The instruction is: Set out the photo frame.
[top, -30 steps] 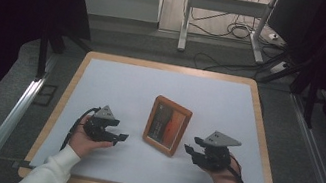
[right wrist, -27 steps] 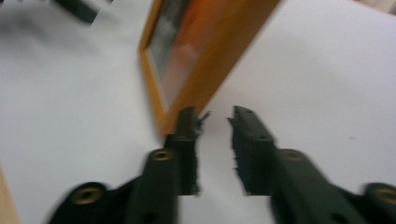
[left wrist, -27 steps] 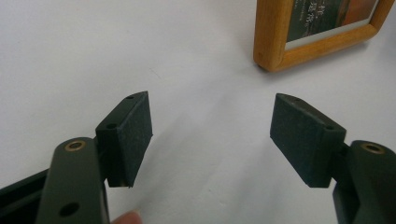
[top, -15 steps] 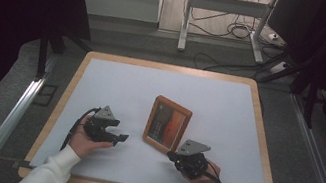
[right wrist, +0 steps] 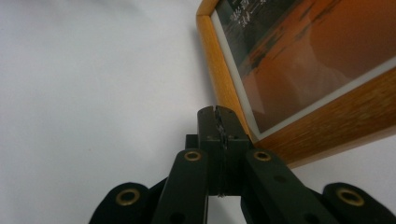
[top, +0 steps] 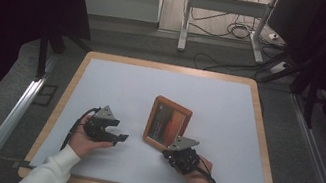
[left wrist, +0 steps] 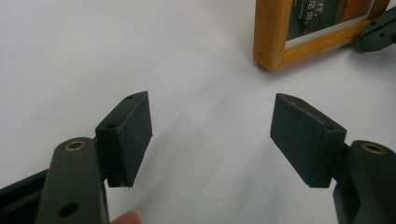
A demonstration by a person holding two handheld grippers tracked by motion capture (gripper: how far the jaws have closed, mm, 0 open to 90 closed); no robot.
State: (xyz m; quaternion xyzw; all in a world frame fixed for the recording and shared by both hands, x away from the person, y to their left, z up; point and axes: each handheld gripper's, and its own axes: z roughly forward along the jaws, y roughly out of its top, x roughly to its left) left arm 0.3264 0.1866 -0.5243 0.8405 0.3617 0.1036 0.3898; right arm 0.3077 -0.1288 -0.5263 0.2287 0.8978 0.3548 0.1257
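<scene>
A white worktop with a wooden rim is seen from above, with a dark floor around it. A person's two forearms in white sleeves come in from the near edge, each hand holding a black claw.

A wooden picture frame lies flat on the worktop, a little nearer the near edge than the far one and slightly toward the right edge from the middle. It holds an orange and dark picture with pale writing at one end, too small to read. The frame is turned slightly, so its sides are not square to the worktop edges.

The left claw rests low over the worktop near the near edge, left of the frame and apart from it, pointing toward the frame. In the left gripper view its jaws stand wide apart with bare white worktop between them, and a corner of the frame lies ahead. A fingertip shows at the bottom of that view. The tip of the other claw shows at the far right, beside the frame's edge.

The right claw sits at the frame's near edge, close to its right corner. In the right gripper view its jaws are pressed together with nothing between them, and their tip is right against the wooden edge of the frame; whether it touches cannot be told.
</scene>
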